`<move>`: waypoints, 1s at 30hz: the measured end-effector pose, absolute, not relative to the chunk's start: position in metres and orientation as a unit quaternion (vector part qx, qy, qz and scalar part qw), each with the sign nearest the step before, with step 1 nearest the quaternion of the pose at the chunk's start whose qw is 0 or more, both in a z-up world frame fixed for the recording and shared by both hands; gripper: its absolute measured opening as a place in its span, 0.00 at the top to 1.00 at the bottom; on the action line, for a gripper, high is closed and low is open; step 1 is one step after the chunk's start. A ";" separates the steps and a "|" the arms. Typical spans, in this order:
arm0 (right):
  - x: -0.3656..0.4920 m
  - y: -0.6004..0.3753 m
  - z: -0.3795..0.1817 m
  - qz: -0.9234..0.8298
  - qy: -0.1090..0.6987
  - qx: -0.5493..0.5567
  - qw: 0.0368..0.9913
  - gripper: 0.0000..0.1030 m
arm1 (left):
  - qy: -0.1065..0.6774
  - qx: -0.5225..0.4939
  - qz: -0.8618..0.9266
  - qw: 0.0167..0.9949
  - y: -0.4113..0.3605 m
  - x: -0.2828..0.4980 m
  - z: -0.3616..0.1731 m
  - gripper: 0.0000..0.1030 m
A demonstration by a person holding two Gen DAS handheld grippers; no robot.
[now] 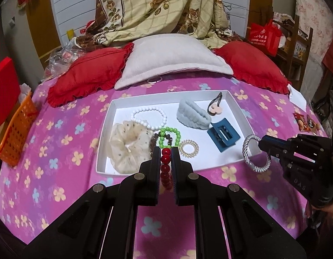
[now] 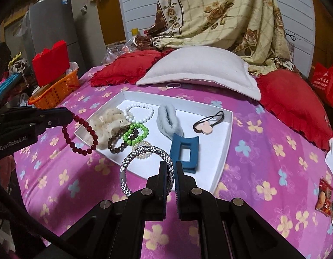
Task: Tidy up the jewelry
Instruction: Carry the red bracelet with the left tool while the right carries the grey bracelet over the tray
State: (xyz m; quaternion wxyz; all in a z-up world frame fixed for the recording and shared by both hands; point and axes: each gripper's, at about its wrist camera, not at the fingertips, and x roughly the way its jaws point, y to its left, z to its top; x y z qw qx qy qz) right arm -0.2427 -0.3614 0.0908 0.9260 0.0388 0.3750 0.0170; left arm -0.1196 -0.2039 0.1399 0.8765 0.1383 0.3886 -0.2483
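My left gripper (image 1: 166, 151) is shut on a red bead bracelet (image 1: 165, 168), held above the near edge of the white tray (image 1: 170, 95); in the right wrist view the left gripper (image 2: 72, 115) dangles the red bead bracelet (image 2: 80, 133) at the tray's left corner. My right gripper (image 2: 174, 164) is shut on a silver braided bracelet (image 2: 144, 151) over the tray's near edge. In the left wrist view the right gripper (image 1: 261, 143) carries that silver bracelet (image 1: 250, 153) by the tray's right corner. Inside the tray lie a white bead bracelet (image 1: 149, 116), a green bead bracelet (image 1: 169, 137), a cream scrunchie (image 1: 127, 146) and a blue claw clip (image 1: 223, 137).
The tray also holds a grey scrunchie (image 1: 193, 113), a gold coil tie (image 1: 189, 147), a brown bead bracelet (image 2: 120, 142) and a hair tie with a pink charm (image 1: 216, 105). Red cushions (image 1: 88, 75) and a grey pillow (image 1: 175, 58) lie behind. An orange basket (image 1: 15, 133) stands at the left.
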 end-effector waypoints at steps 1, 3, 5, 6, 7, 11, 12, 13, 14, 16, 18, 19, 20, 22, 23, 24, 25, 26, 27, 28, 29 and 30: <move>-0.240 -0.361 0.090 0.018 0.376 0.040 0.926 0.95 | 0.389 0.139 -0.247 0.876 -0.205 -0.117 0.139 0.92; -0.233 -0.360 0.088 0.019 0.379 0.044 0.924 0.95 | 0.390 0.140 -0.245 0.876 -0.208 -0.110 0.138 0.92; -0.227 -0.359 0.086 0.020 0.382 0.046 0.923 0.95 | 0.392 0.140 -0.241 0.877 -0.211 -0.101 0.136 0.92; -0.224 -0.359 0.084 0.022 0.384 0.048 0.922 0.95 | 0.393 0.140 -0.240 0.876 -0.213 -0.098 0.135 0.92; -0.221 -0.359 0.082 0.023 0.386 0.049 0.921 0.95 | 0.395 0.140 -0.239 0.876 -0.214 -0.094 0.134 0.92; -0.208 -0.356 0.074 0.027 0.394 0.051 0.917 0.95 | 0.401 0.137 -0.238 0.874 -0.221 -0.080 0.129 0.92; -0.206 -0.356 0.073 0.028 0.395 0.051 0.917 0.95 | 0.402 0.137 -0.237 0.873 -0.223 -0.077 0.128 0.92; -0.204 -0.356 0.073 0.029 0.395 0.053 0.917 0.95 | 0.404 0.138 -0.237 0.873 -0.225 -0.074 0.127 0.92; -0.202 -0.356 0.073 0.030 0.395 0.053 0.917 0.95 | 0.405 0.139 -0.237 0.872 -0.227 -0.071 0.125 0.92; -0.199 -0.356 0.074 0.032 0.393 0.054 0.917 0.94 | 0.406 0.141 -0.236 0.871 -0.230 -0.068 0.123 0.92; -0.196 -0.357 0.076 0.032 0.391 0.054 0.918 0.94 | 0.407 0.142 -0.236 0.871 -0.233 -0.064 0.122 0.92; -0.196 -0.357 0.077 0.032 0.391 0.053 0.918 0.94 | 0.407 0.142 -0.236 0.871 -0.234 -0.063 0.121 0.92; -0.195 -0.357 0.078 0.032 0.390 0.053 0.919 0.94 | 0.407 0.141 -0.236 0.871 -0.235 -0.061 0.121 0.92; -0.192 -0.357 0.078 0.031 0.390 0.053 0.919 0.94 | 0.407 0.140 -0.238 0.871 -0.236 -0.060 0.122 0.92; -0.191 -0.356 0.078 0.031 0.391 0.053 0.918 0.94 | 0.407 0.139 -0.239 0.871 -0.237 -0.059 0.122 0.92; -0.189 -0.356 0.077 0.032 0.393 0.053 0.917 0.94 | 0.407 0.137 -0.240 0.871 -0.237 -0.058 0.122 0.92; -0.188 -0.355 0.076 0.033 0.395 0.053 0.917 0.94 | 0.407 0.136 -0.241 0.870 -0.238 -0.057 0.122 0.92; -0.186 -0.353 0.074 0.035 0.398 0.052 0.915 0.94 | 0.409 0.132 -0.243 0.870 -0.240 -0.055 0.121 0.92; -0.184 -0.351 0.072 0.037 0.401 0.051 0.914 0.94 | 0.411 0.129 -0.245 0.869 -0.241 -0.054 0.121 0.92; -0.182 -0.350 0.070 0.037 0.403 0.050 0.913 0.94 | 0.414 0.123 -0.248 0.867 -0.242 -0.051 0.120 0.92; -0.180 -0.349 0.068 0.038 0.407 0.050 0.911 0.94 | 0.418 0.118 -0.250 0.865 -0.244 -0.049 0.118 0.92; -0.177 -0.348 0.065 0.038 0.409 0.049 0.910 0.94 | 0.422 0.114 -0.251 0.864 -0.245 -0.046 0.116 0.92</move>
